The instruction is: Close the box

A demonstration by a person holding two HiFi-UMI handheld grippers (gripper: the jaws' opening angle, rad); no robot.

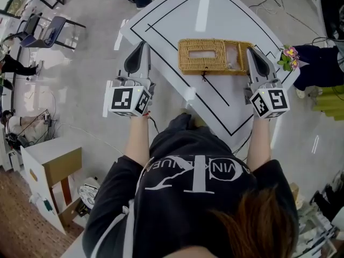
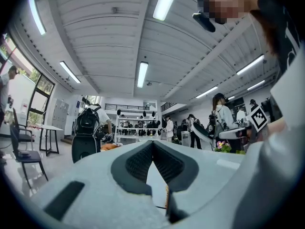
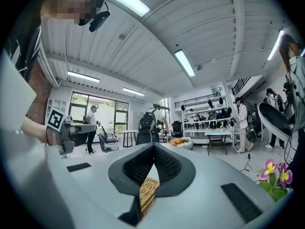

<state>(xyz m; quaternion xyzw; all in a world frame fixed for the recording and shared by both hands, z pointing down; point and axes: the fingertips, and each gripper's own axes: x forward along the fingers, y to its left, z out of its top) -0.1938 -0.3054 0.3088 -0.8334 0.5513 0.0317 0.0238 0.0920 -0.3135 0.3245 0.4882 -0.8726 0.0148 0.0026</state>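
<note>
Wicker box (image 1: pixel 209 56), right gripper (image 1: pixel 250 50) closed, empty, at its right end, left gripper (image 1: pixel 143 44) closed, empty, apart

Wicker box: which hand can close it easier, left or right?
Probably right. The right gripper sits at the right end of the wicker box; the left gripper hangs apart from it, near the edge of the table.

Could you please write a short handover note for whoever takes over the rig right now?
Left gripper: shut, empty, off the left edge of the white table, clear of the box.
Right gripper: shut, empty, at the right end of the wicker box, not gripping it.
Box: lies on the table between the grippers; its right part looks open.
Done: nothing that shows.
Left: close the box.
</note>
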